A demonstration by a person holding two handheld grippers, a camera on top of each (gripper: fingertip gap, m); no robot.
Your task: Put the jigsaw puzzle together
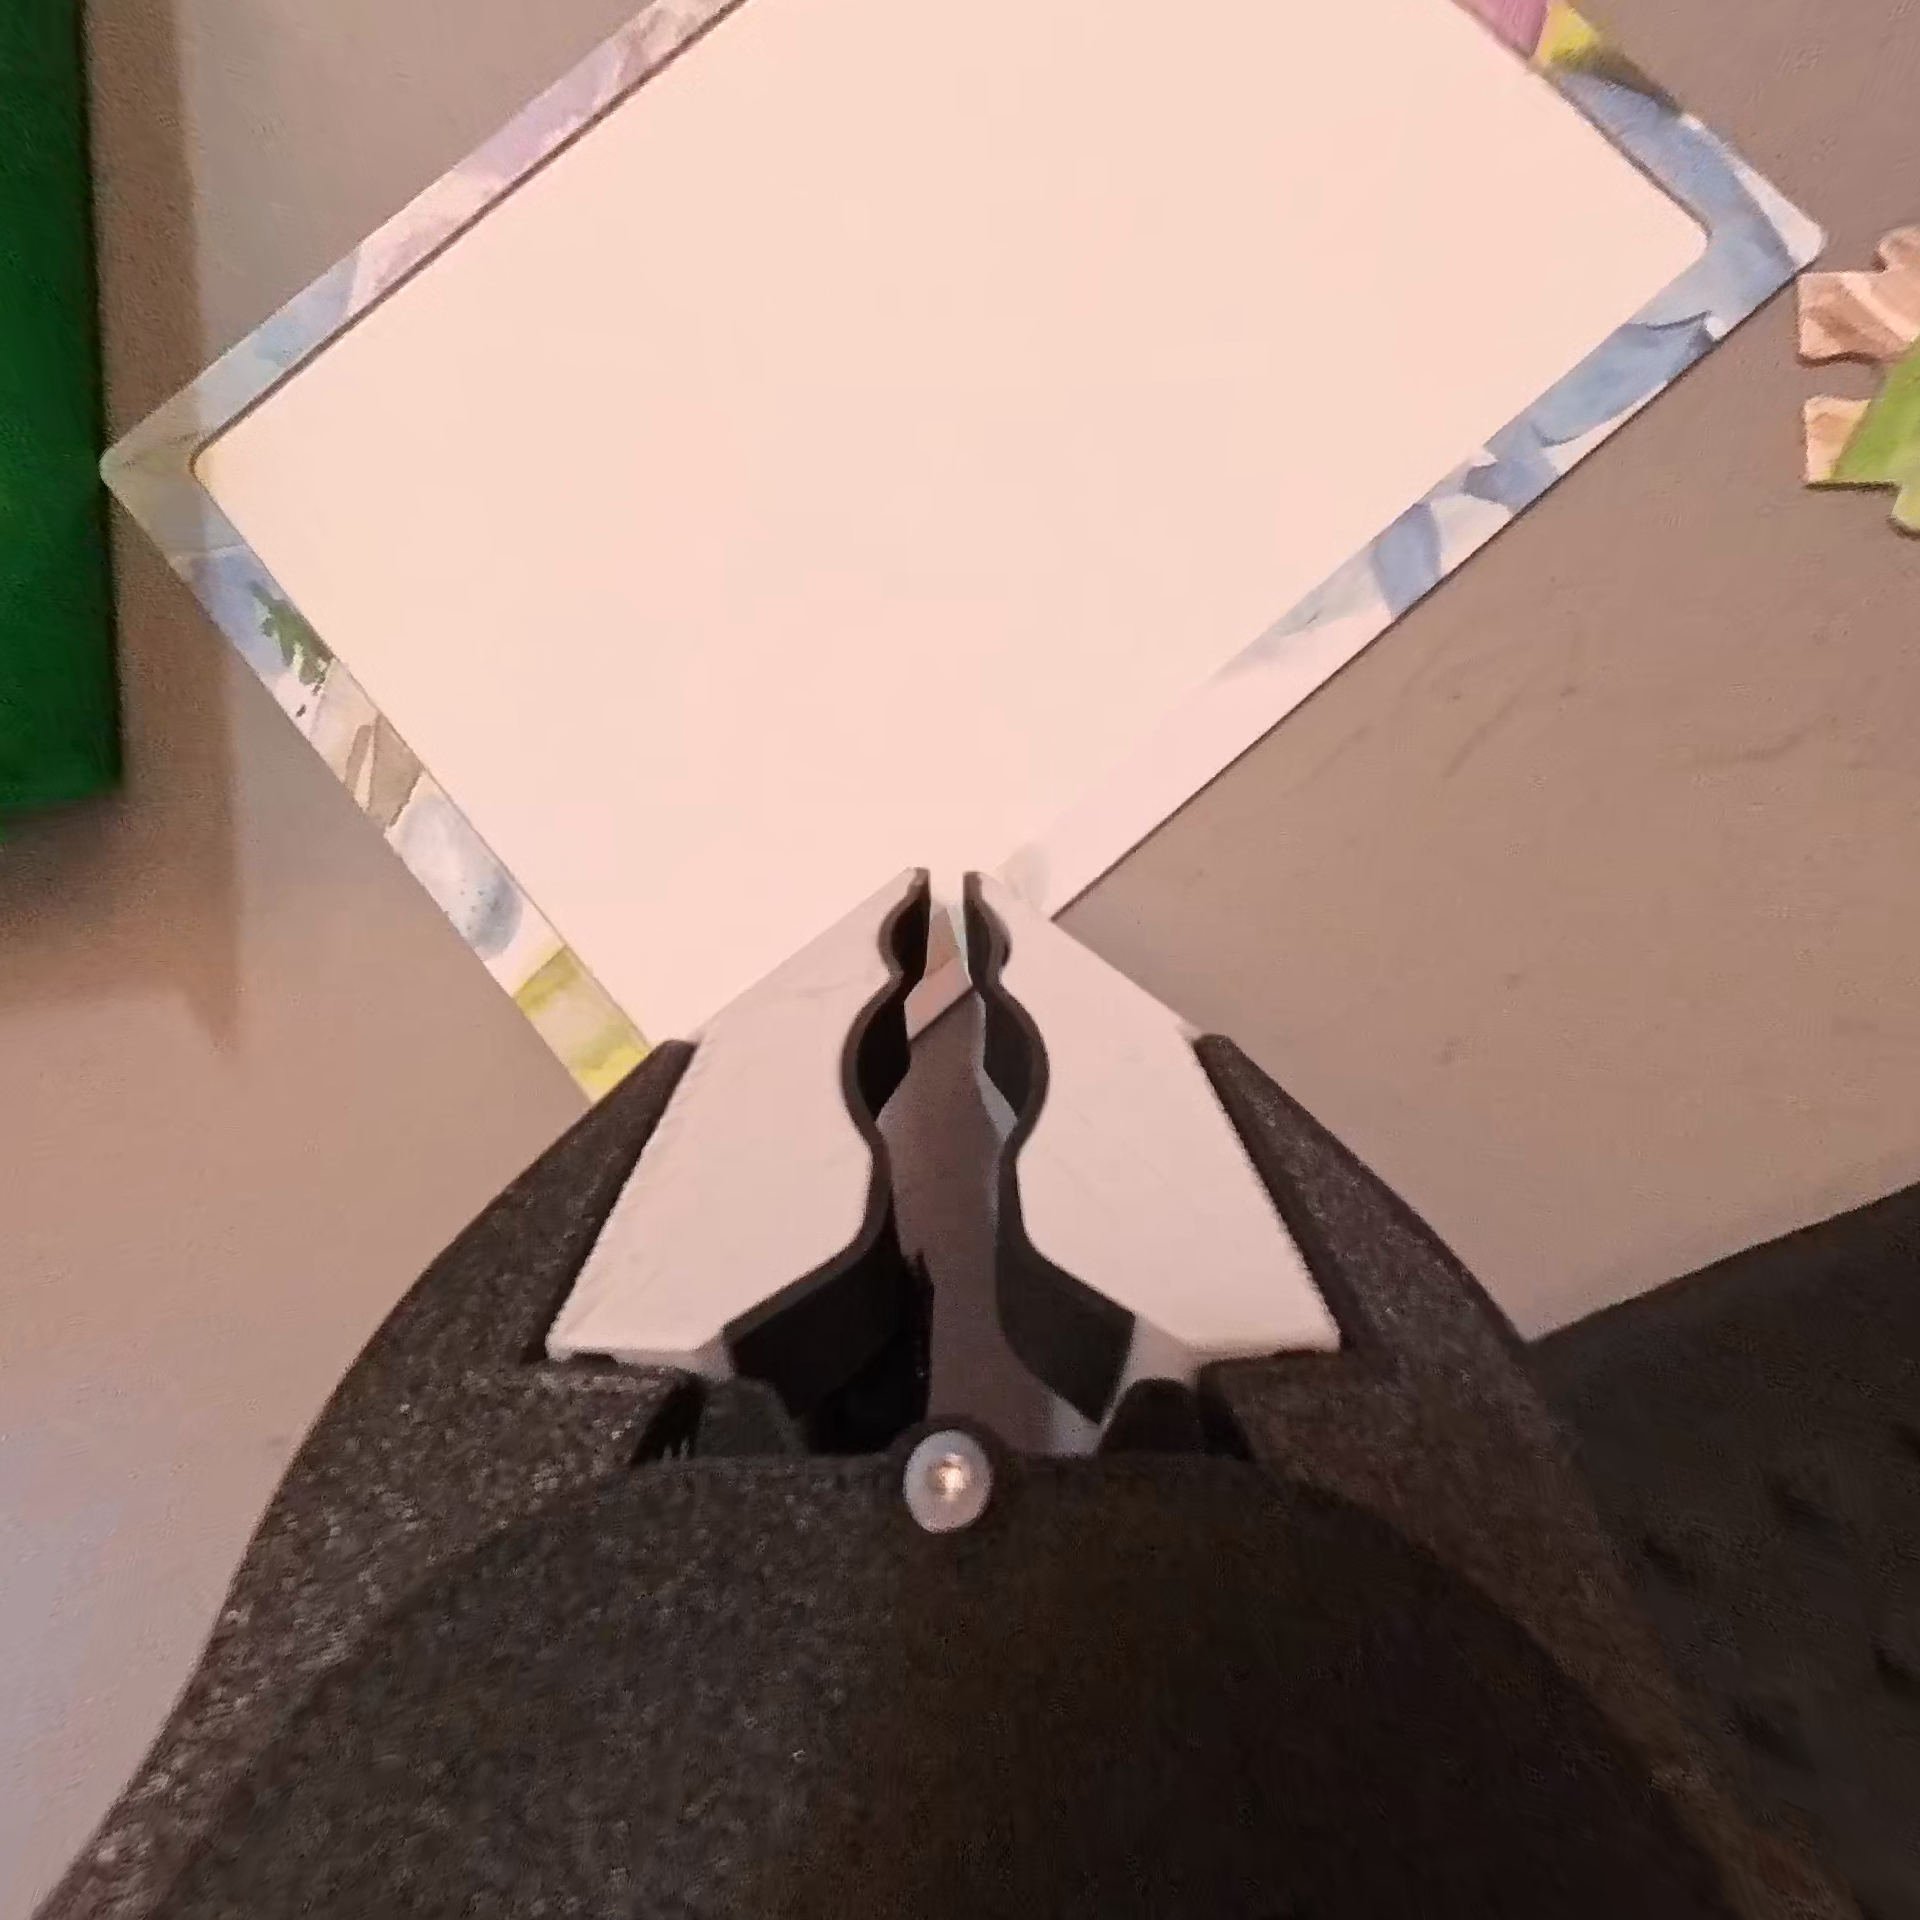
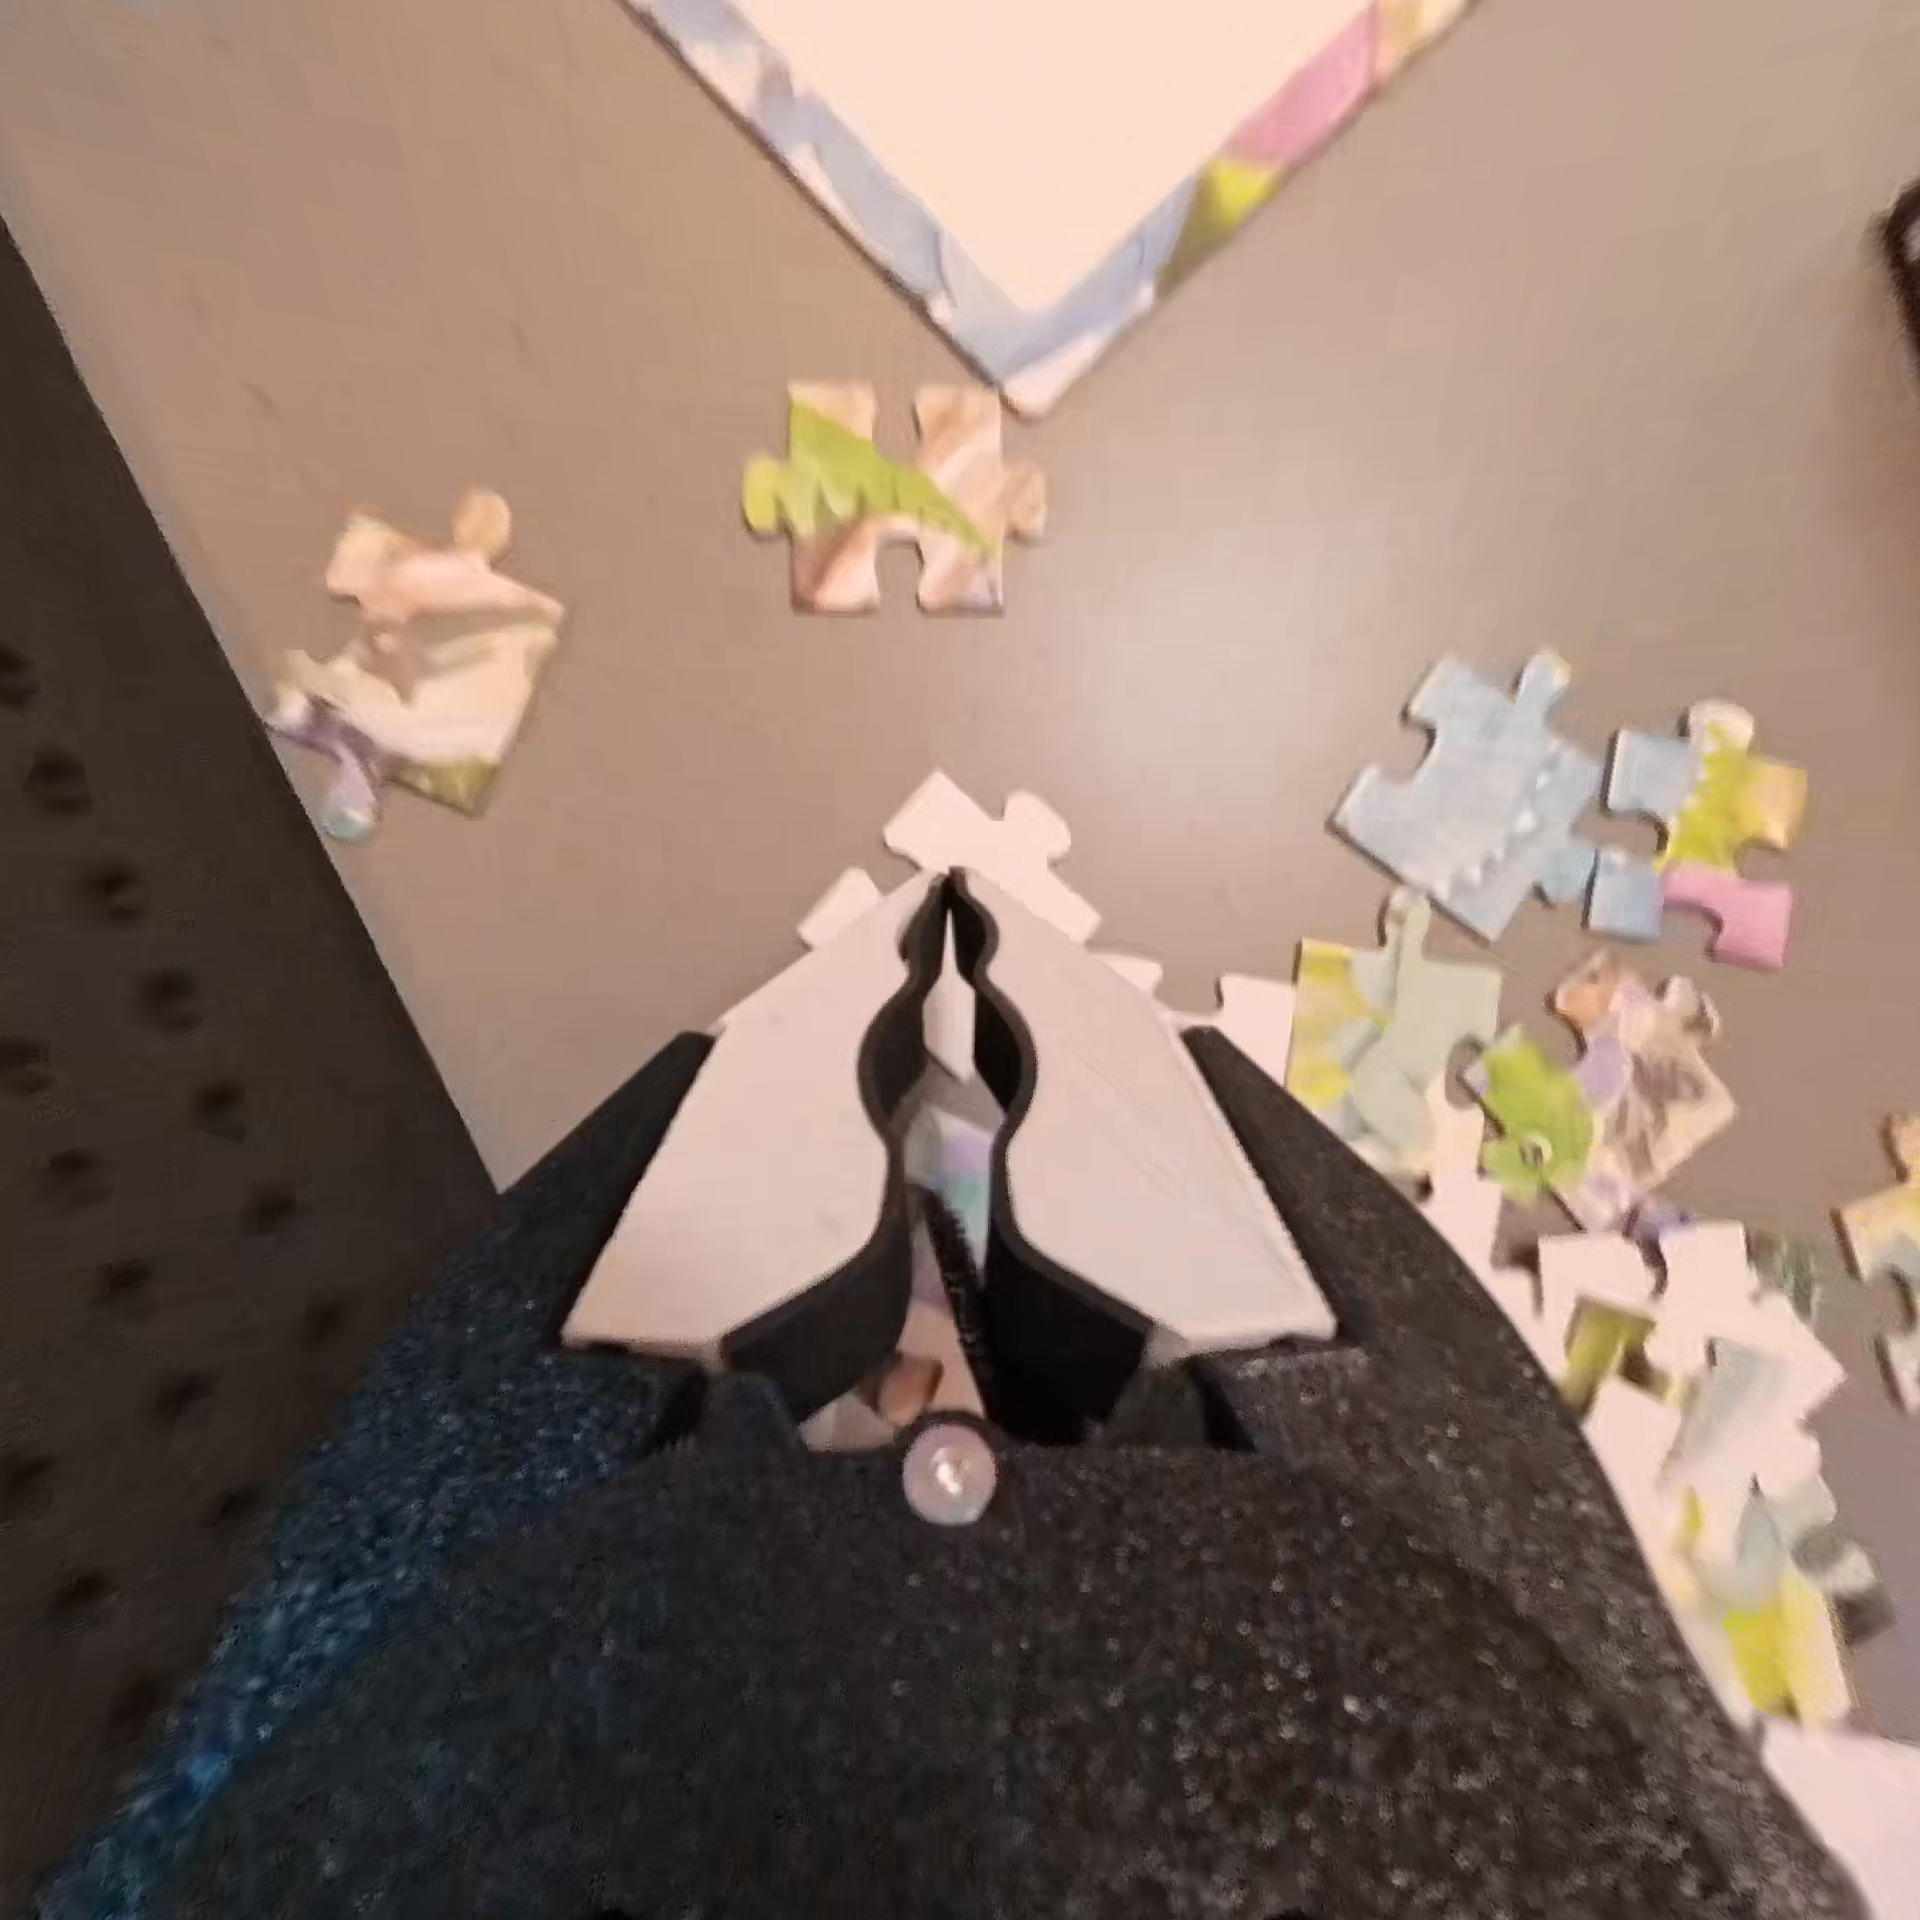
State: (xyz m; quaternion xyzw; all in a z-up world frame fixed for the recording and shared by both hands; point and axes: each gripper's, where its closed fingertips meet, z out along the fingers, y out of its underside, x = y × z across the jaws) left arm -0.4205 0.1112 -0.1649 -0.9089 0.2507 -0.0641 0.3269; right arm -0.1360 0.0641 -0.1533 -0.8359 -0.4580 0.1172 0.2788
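White-backed puzzle piece (image 2: 977, 831) sits pinched in the right gripper (image 2: 951, 883); the left gripper (image 1: 945, 883) clamps the empty frame's (image 1: 1662, 436) corner. Next, likely flipping and seating it.

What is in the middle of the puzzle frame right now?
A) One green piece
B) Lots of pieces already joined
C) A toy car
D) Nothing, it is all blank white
D: in the left wrist view the puzzle frame has only a plain white inside with no pieces in it, and the loose pieces lie outside on the table.
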